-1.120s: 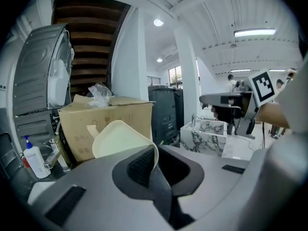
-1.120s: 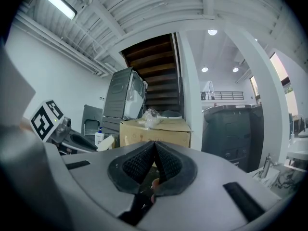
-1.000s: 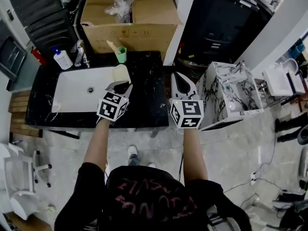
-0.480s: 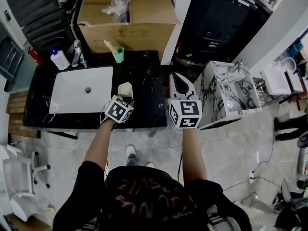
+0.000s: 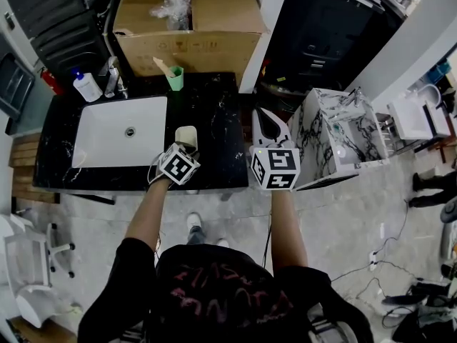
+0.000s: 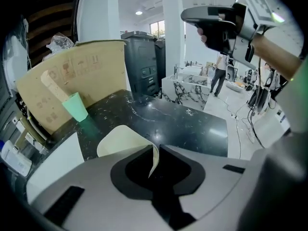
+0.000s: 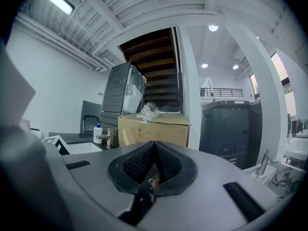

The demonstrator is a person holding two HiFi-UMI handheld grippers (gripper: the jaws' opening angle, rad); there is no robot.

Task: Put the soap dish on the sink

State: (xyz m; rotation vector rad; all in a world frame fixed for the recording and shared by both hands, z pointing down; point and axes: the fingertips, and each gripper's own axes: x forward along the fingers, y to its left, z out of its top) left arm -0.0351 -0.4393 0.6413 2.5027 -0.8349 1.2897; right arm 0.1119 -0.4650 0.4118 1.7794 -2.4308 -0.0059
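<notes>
The cream soap dish (image 5: pixel 186 135) (image 6: pixel 126 141) is pinched by its rim in my left gripper (image 5: pixel 183 147) (image 6: pixel 155 154), which is shut on it. It hangs just over the black marble counter (image 5: pixel 214 127), right of the white basin (image 5: pixel 121 131). My right gripper (image 5: pixel 265 123) (image 7: pixel 154 146) is shut with nothing in it, raised beyond the counter's right end. In the left gripper view the right gripper (image 6: pixel 219 20) shows at the top right.
A green cup (image 5: pixel 175 78) (image 6: pixel 75 107) with a stick stands at the counter's back. A tap (image 5: pixel 112 77) and a soap bottle (image 5: pixel 86 86) stand behind the basin. A cardboard box (image 5: pixel 187 27) lies beyond, with a marble-patterned unit (image 5: pixel 341 138) to the right.
My left gripper has carried the soap dish from over the basin's right edge to the right and nearer, over the black counter. The right gripper has stayed put.
</notes>
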